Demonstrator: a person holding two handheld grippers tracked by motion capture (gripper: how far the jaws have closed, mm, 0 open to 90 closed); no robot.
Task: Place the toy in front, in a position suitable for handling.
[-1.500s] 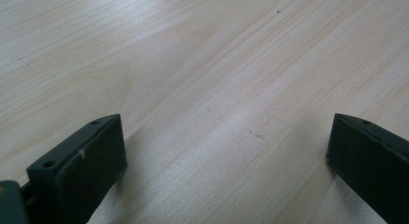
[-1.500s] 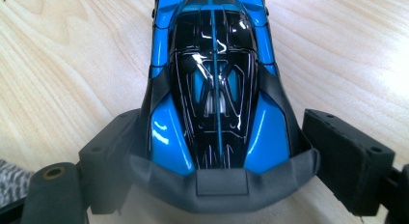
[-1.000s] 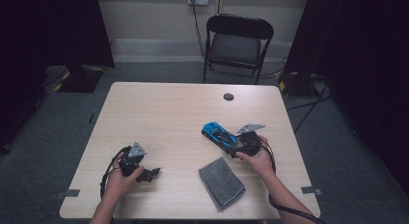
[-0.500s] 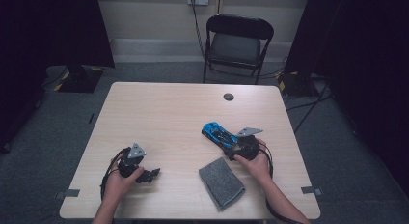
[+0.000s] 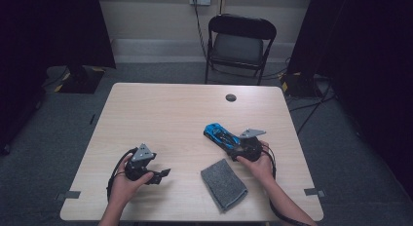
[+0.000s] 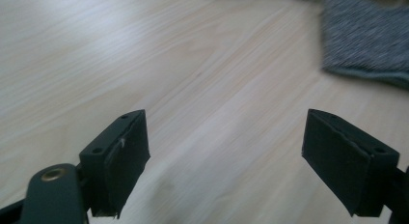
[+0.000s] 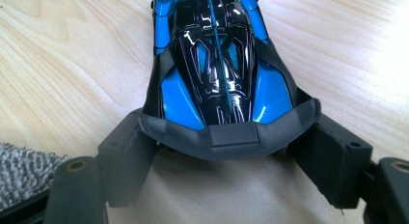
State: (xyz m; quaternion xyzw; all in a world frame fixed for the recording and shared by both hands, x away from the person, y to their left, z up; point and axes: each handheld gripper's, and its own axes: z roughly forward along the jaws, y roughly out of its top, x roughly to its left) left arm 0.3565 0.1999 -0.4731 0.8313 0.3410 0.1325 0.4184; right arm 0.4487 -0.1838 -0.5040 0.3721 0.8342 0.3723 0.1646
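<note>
A blue and black toy car (image 5: pixel 221 135) (image 7: pixel 217 64) stands on the wooden table (image 5: pixel 170 114), right of the middle. My right gripper (image 5: pixel 238 148) (image 7: pixel 224 149) reaches it from behind; its jaws have just been closing and now press on both sides of the car's rear, under the spoiler. A grey folded cloth (image 5: pixel 224 183) (image 6: pixel 366 35) (image 7: pixel 24 171) lies flat near the front edge. My left gripper (image 5: pixel 163 175) (image 6: pixel 222 151) hovers over bare table left of the cloth. Its jaws have just been closing a little but stand wide apart with nothing between them.
A small black round thing (image 5: pixel 231 97) lies near the table's far edge. A black folding chair (image 5: pixel 241 43) stands beyond the table. Cables run over the floor at the right (image 5: pixel 311 109).
My left gripper has lifted a little and shifted slightly right, toward the cloth. The right hand has stayed at the car's rear.
</note>
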